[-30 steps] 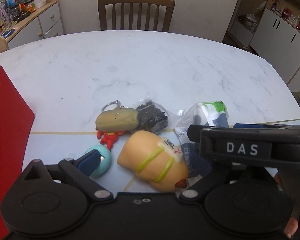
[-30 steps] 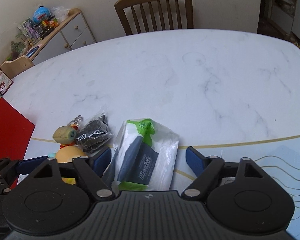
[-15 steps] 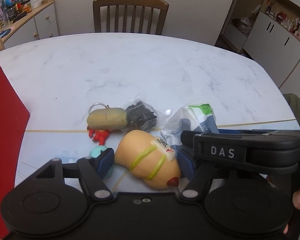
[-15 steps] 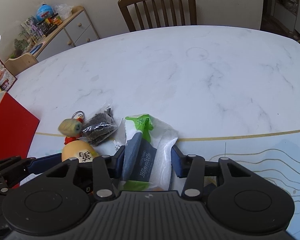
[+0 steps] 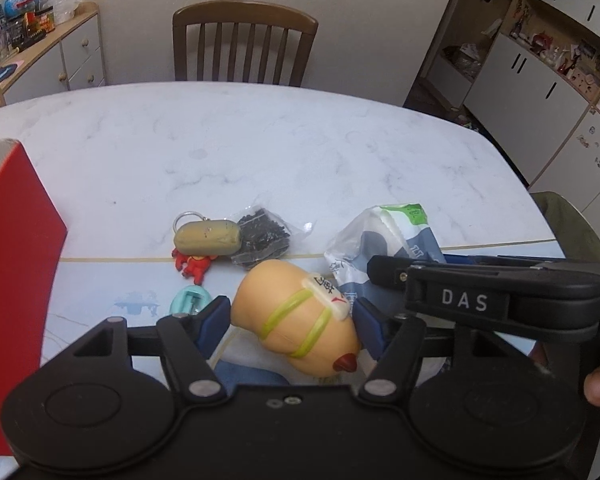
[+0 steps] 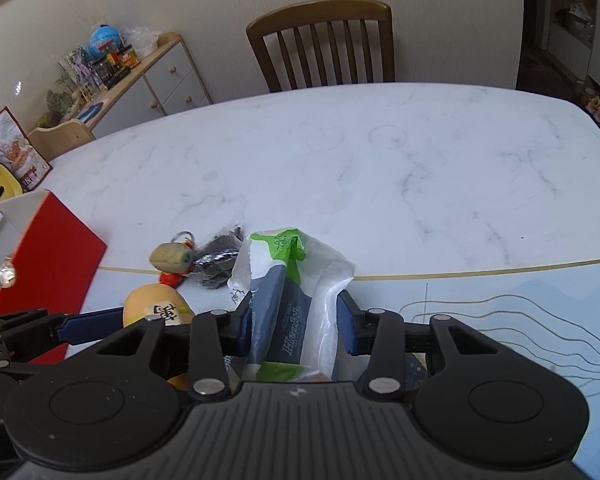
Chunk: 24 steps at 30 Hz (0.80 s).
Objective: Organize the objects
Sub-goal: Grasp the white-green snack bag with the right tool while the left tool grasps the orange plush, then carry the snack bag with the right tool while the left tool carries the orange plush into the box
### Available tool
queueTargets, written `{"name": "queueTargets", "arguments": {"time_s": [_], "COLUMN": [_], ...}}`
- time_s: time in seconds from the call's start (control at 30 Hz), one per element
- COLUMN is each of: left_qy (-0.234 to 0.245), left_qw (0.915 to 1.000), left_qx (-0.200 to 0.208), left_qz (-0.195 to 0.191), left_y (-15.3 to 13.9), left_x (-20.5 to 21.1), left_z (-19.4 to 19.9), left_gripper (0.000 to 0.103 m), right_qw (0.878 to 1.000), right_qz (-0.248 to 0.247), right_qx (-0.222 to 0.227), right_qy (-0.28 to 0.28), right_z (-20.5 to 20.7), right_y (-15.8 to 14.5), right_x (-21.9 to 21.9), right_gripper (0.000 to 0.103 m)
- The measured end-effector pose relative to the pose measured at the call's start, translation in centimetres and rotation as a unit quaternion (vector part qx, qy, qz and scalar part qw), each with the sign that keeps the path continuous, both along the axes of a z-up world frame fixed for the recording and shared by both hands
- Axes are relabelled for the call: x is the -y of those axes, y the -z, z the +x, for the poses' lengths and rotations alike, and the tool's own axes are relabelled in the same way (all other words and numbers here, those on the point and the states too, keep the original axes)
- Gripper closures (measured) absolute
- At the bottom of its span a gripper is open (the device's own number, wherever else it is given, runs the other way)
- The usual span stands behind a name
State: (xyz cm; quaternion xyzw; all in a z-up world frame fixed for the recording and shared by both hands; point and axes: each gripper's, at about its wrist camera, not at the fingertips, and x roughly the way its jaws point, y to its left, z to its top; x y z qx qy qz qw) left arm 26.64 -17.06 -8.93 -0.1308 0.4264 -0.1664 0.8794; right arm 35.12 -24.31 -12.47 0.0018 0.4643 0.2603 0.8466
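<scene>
The left tongs (image 5: pixel 290 320) clench the soft squishy toy (image 5: pixel 296 316) across its middle; expect it to compress. The right tongs (image 6: pixel 296 320) clamp the crinkly plastic packet (image 6: pixel 290 304), light and slippery, at its near end, low over the surface (image 6: pixel 380 184).

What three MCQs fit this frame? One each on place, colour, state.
1. Where is the box relative to the toys?
A. left
B. right
C. on top of them

2. What colour stripes does the squishy toy carry?
A. blue
B. yellow-green
C. black

3. What is the right claw doing?
A. open over bare table
B. shut on the plastic packet
C. holding a keychain

Answers: 1 A, the red box stands at the left table edge; 2 B, two yellow-green bands cross its tan body; 3 B, both blue pads press the packet's sides.
</scene>
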Motion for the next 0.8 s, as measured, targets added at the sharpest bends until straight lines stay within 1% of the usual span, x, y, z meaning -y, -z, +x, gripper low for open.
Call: {"name": "queueTargets", "arguments": {"time_s": [0.27, 0.4, 0.8], "left_qy": [0.009, 0.011, 0.007], "left_qw": [0.9996, 0.9994, 0.999], "left_qx": [0.018, 0.028, 0.033], "left_qz": [-0.02, -0.017, -0.029], "left_y": [-2.3, -3.3, -5.0], "left_x": [-1.7, -2.8, -8.1], "left_z": [-2.0, -3.0, -4.9], "left_gripper": [0.037, 0.037, 0.037], "right_qw": [1.0, 0.999, 0.998], "right_qz": [0.005, 0.005, 0.004], "right_qx": [0.027, 0.037, 0.055], "right_qy": [-0.01, -0.016, -0.032], "right_z": [-2.5, -3.6, -7.2], "right_y": [-3.6, -5.3, -8.9], "right_x": [0.4, 0.2, -3.1], "right_gripper": [0.063, 0.063, 0.063]}}
